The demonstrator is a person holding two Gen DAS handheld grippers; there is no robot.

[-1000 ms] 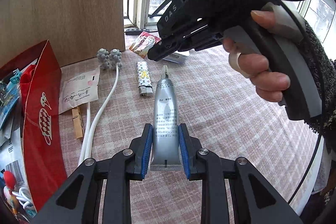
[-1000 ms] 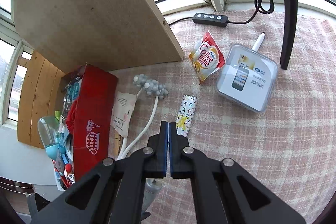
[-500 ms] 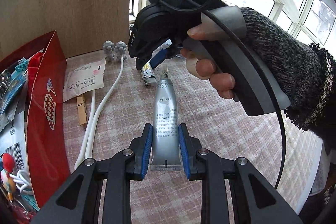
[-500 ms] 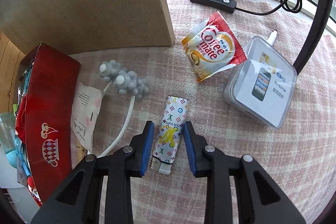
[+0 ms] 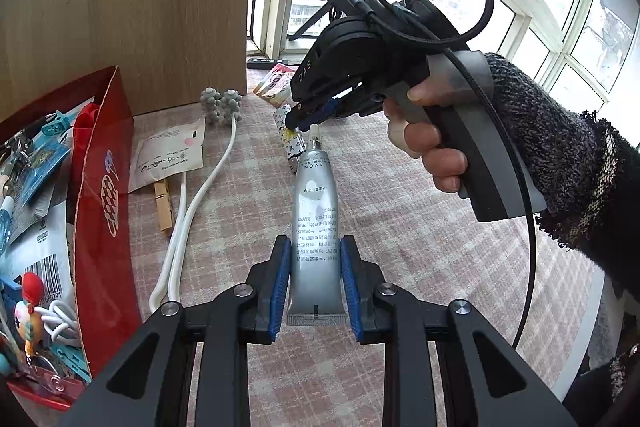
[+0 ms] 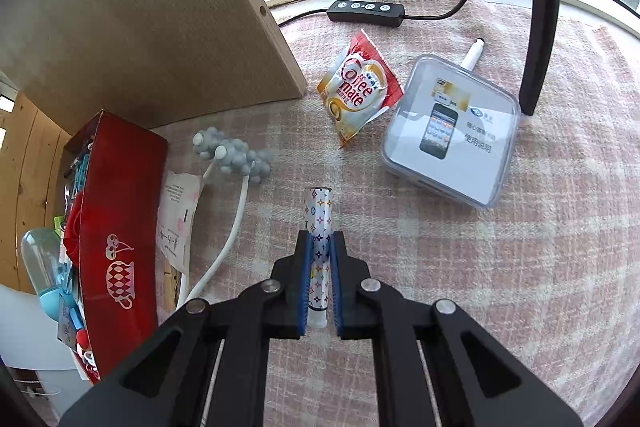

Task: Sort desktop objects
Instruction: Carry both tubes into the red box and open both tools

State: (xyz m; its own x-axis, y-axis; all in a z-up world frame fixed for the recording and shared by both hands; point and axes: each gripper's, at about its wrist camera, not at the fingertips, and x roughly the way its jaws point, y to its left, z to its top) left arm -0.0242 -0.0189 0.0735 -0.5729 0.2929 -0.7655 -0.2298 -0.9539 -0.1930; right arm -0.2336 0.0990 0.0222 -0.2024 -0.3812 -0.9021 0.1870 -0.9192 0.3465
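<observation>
Right of the red box (image 6: 120,227) | left gripper (image 5: 314,283) clamps tube (image 5: 314,227) | right gripper (image 6: 320,287) clamps lighter (image 6: 319,227), just beyond the tube's tip

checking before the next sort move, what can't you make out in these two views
- Left wrist view: the lighter is half hidden by the right hand-held gripper and the silver tube.
- Left wrist view: the red box is cut off by the left edge, its contents unclear.
- Right wrist view: the white pen lies partly behind the clear case.
- Right wrist view: whether the lighter has left the tablecloth.
</observation>
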